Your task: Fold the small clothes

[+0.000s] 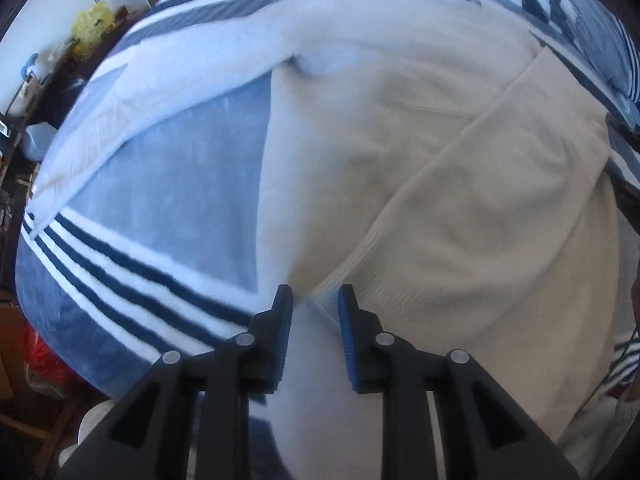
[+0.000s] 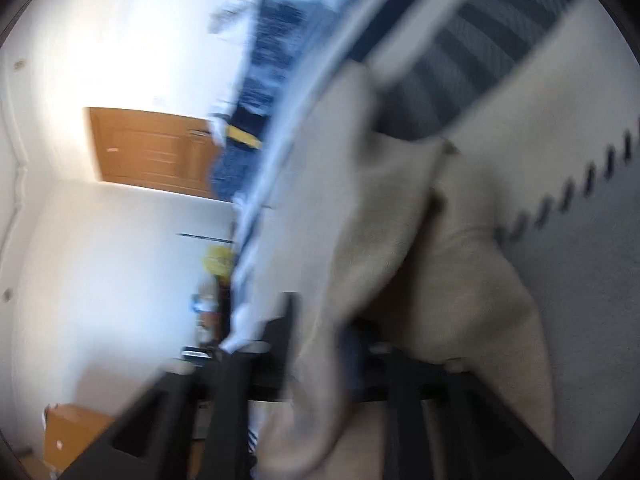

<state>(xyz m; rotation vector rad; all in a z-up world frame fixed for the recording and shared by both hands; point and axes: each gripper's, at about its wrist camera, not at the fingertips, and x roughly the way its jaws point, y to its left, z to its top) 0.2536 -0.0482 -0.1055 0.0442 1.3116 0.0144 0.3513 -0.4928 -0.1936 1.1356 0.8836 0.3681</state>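
Left gripper (image 1: 314,300) jaws stand narrowly apart, empty, above a ribbed cuff (image 1: 360,280); right gripper (image 2: 320,332) jaws are blurred, beige cloth between them, grip unclear; the beige sweater (image 1: 400,120) lies flat on a blue-and-white striped blanket (image 1: 160,200).

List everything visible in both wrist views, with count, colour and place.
sweater: one, beige, spread on the blanket; a sleeve folded across it; a fold hangs between the right tool's fingers.
blanket: one, blue and white with navy stripes, under the sweater.
door: one, brown, in the white wall beyond the bed.
yellow item: one, on cluttered furniture past the bed; too blurred to name.
left tool: one, black with blue pads, slightly open over the ribbed cuff.
right tool: one, black, blurred, cloth draped through it.
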